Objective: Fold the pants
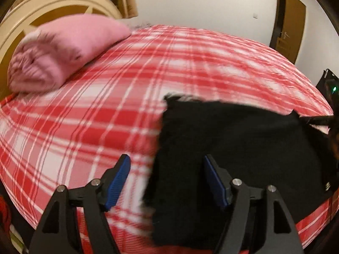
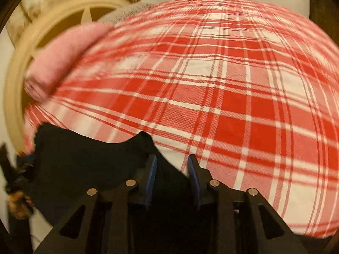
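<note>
Pants [image 1: 233, 152], black, one pair only, lay as a compact rectangle on the red plaid bedspread [image 1: 106, 105], ahead and slightly to the right of the left gripper [image 1: 167, 182]. Left gripper: jaws spread wide, nothing between the blue pads [image 1: 118, 182], left pad over bare plaid, right pad over the garment's left edge. Right gripper [image 2: 172, 180]: jaws part-open with a narrower gap, dark cloth lying beneath and to the left of them, nothing visibly pinched.

Judged a late stage: garment looked already doubled over, so probably a last fold or a tidy-up. Best done by lowering both grippers to the near edge, pinching every layer together rather than the top one alone, lifting evenly, carrying across to the far edge and lining up corners before letting go. Worth smoothing toward the ragged far-left corner.

Counted: two grippers, one pair of pants, one pink pillow [image 1: 63, 53] far ahead to the left, one cream headboard [image 1: 63, 4] behind it, one brown door [image 1: 290, 21] far ahead on the right. Both views motion-blurred.
</note>
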`<action>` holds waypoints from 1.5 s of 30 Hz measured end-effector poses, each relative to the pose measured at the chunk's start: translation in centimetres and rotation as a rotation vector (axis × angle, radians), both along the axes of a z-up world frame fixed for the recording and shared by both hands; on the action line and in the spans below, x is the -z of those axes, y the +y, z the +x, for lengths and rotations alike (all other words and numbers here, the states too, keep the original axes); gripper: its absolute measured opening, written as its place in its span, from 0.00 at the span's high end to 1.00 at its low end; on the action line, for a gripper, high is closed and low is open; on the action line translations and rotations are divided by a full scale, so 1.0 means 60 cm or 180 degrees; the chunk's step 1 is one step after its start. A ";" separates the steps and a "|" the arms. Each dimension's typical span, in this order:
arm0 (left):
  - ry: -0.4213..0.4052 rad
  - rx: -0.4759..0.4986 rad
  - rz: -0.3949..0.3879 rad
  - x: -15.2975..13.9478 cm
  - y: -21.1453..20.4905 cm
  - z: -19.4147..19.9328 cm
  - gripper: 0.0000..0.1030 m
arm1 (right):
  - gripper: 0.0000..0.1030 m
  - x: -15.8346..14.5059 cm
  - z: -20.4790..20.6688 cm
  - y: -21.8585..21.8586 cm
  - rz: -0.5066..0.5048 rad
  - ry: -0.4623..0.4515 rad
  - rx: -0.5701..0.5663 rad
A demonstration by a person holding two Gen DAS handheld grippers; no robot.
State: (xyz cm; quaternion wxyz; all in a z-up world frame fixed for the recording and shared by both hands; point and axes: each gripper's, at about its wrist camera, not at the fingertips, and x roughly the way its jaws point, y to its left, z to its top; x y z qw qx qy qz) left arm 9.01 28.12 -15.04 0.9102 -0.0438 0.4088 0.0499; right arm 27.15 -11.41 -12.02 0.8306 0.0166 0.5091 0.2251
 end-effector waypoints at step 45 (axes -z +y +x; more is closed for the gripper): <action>-0.0188 0.0256 -0.0764 0.017 0.010 0.005 0.47 | 0.63 -0.067 -0.339 -0.054 -0.0187 -0.0882 -0.0489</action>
